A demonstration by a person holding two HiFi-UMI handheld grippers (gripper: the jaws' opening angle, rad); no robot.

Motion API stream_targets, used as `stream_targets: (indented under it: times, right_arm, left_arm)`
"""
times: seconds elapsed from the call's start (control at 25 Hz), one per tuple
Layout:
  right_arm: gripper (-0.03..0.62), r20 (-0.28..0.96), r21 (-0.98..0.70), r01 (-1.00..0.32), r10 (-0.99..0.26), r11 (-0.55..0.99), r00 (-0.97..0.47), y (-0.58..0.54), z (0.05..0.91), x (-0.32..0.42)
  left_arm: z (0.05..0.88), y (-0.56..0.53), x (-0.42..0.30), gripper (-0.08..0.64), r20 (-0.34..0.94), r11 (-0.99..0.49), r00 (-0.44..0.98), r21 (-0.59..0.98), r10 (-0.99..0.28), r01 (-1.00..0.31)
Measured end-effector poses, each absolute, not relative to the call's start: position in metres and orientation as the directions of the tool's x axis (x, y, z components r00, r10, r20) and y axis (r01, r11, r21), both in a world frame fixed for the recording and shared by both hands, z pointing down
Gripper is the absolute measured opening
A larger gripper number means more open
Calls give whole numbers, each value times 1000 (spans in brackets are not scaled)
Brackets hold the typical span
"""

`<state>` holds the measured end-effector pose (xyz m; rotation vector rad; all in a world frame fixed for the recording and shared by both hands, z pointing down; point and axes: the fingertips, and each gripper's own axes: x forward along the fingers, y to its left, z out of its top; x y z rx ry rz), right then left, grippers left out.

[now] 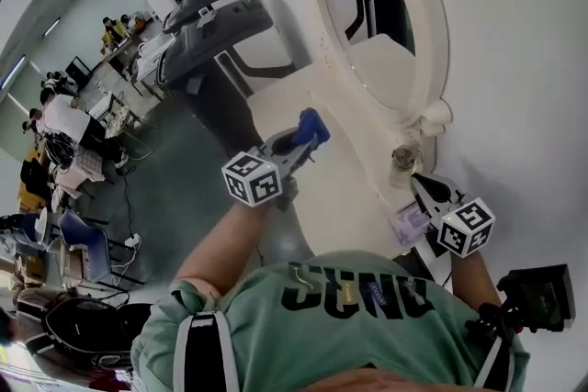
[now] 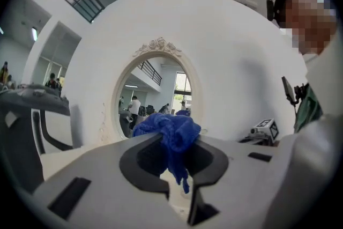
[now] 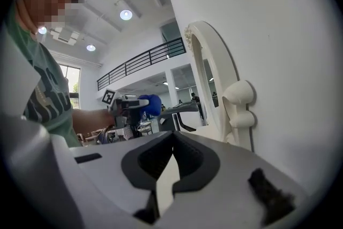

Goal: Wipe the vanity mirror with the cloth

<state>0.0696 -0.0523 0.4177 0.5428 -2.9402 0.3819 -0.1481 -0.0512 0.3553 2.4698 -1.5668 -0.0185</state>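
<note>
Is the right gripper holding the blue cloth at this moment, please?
No, the right gripper has its jaws together on nothing, while the blue cloth sits clamped in the left gripper.

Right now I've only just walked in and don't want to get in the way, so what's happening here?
A person holds a gripper in each hand. The left gripper is shut on a bunched blue cloth and points at the oval vanity mirror. The cloth is clear of the glass, so no wiping at this moment. The right gripper is shut and empty, beside the mirror's side knob.
</note>
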Motion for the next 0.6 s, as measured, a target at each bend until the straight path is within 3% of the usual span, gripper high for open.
stream_targets:
  times: [0.32, 0.48, 0.6]
  right_arm:
    - [12, 95, -211, -514, -506, 832, -858, -69, 375, 33]
    - [12, 108, -171, -556, -545, 814, -831, -67, 366, 38]
    - [12, 107, -169, -603, -593, 780, -798, -74, 357, 58]
  left_arm:
    - [281, -216, -249, 73, 47, -382, 380, -76, -924, -921]
    - [227, -302, -261, 73, 20, -305, 318, -342, -948, -889]
    - [189, -357, -253, 73, 8, -213, 254, -571, -967, -793]
